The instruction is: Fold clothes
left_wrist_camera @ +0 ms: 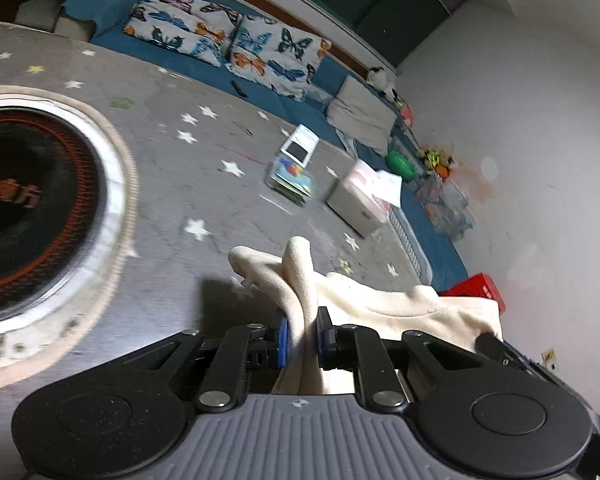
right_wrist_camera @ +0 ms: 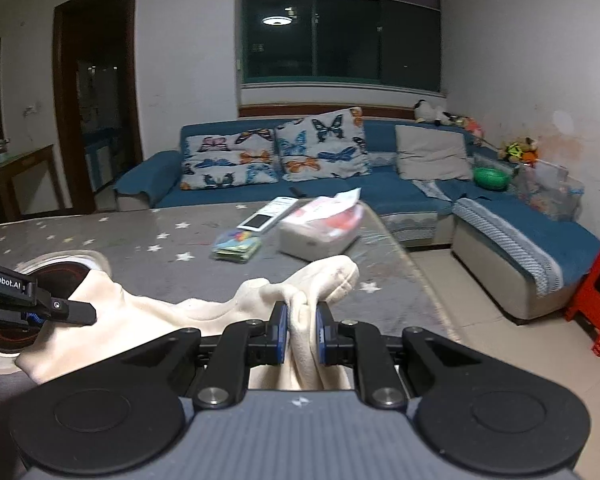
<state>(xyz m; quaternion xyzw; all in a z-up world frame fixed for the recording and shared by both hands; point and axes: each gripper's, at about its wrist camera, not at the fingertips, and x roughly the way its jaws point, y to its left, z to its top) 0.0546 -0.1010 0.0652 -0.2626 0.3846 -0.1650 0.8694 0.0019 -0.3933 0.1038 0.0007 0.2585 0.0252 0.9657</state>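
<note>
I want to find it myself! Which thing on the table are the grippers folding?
Look at the big grey table with white stars. At its near edge hangs a cream garment, pinched by the right gripper and the left gripper. Unlike the tissue box and colourful booklets farther back, it is soft and plain.

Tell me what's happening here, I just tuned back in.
A person is holding one cream fleece garment with both tools, above the grey star-patterned table. The left tool is clamped on a bunched fold of it, and the right tool is clamped on another. The cloth hangs between them, not yet folded flat.
</note>
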